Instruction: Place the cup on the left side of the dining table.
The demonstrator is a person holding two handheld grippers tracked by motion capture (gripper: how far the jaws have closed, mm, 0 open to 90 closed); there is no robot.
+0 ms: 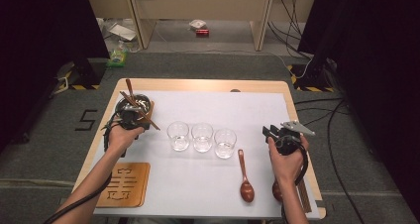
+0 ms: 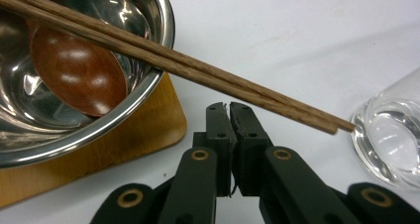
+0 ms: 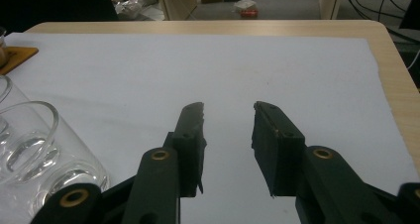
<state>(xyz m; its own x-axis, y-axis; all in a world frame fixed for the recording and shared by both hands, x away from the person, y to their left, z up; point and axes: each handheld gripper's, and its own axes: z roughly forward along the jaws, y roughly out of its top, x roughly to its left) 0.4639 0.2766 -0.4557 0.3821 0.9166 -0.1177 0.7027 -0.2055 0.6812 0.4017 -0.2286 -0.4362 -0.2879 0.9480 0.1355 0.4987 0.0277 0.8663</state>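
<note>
Place of the work: at the far left of the counter (image 1: 257, 87), we see the chopsticks (image 2: 198, 70) lying across the rim of the steel bowl (image 2: 166, 30), their tips reaching out toward the nearest glass (image 2: 391, 140).
Left tool: the left tool (image 2: 228, 107) has its jaws together with nothing between them, just below the chopsticks and apart from them.
Right tool: the right tool (image 3: 228, 110) stands with its jaws apart and empty over bare white sheet at the right side of the counter.
Chopsticks, handling: we judge them light, stiff and thin, likely to roll or slip apart as a pair; smooth wood gives little grip.
Where to take hold: we would clamp both sticks together on the overhanging stretch between bowl rim and tips, where there is room under them.
Bowl: it sits on a wooden mat (image 2: 148, 130) and holds a brown spoon (image 2: 77, 73), bowl end down, under the sticks.
Bowl, handling: thin polished steel, probably light and quick to skid or tip if the sticks lever on its rim.
Glasses: three clear glasses (image 1: 201, 137) stand in a row mid-counter; we cannot tell whether they hold any water.
Glasses, handling: fragile and slick.
Loose spoon: another brown spoon (image 1: 245, 182) lies on the sheet.
</note>
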